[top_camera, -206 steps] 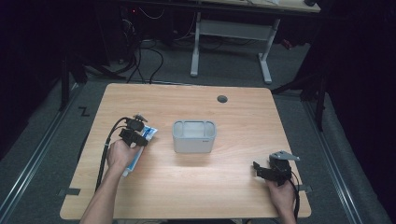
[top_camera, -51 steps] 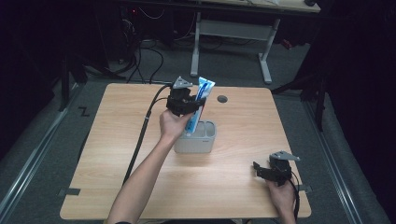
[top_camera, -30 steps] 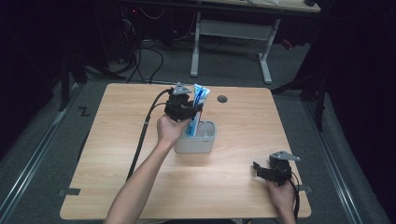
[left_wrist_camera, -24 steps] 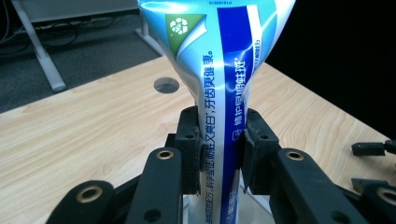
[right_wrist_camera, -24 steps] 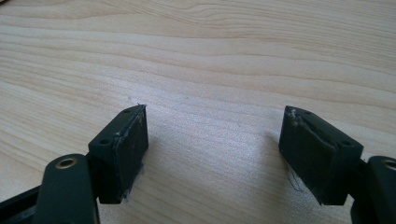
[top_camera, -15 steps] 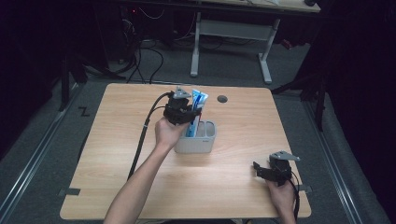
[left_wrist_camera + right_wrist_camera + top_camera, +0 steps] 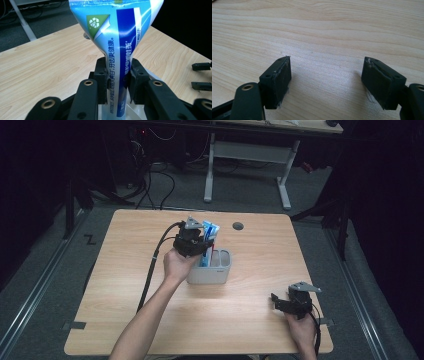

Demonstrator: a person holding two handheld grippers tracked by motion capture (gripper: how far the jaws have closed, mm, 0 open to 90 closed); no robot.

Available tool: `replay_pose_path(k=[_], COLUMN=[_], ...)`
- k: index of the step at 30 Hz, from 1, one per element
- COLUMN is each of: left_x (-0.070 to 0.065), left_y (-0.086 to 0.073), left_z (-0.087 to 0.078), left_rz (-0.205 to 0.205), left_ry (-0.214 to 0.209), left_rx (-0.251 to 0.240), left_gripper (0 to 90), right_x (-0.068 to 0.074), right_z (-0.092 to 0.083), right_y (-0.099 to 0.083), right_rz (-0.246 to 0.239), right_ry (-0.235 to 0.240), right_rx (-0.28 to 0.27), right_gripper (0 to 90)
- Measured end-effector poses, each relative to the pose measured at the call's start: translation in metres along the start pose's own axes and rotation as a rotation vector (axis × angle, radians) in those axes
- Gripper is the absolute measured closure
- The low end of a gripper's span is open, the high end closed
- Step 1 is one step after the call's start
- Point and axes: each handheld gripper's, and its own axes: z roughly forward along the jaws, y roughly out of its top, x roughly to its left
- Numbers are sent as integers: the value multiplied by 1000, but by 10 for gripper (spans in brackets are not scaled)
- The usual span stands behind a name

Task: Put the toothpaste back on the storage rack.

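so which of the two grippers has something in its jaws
The left gripper: its jaws pinch the blue toothpaste tube above the grey holder. The right gripper has open jaws over bare table.

Dim room, dark at the edges. Light wooden tabletop with rounded corners and a round cable hole near the far edge. Grey carpet floor all around. Behind, second desk on a white metal frame. Black cables lying on the floor near it.
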Motion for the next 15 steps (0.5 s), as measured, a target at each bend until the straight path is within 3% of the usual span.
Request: replay_pose_path(k=[15], left_x=[1], left_y=[-7], left_z=[-4], left_rz=[-1], left_ry=[3], left_rx=[15], left_gripper=[725], right_x=[0], right_z=[0], right_y=[0], right_rz=[0], right_ry=[0], right_rx=[0], right_gripper=[239])
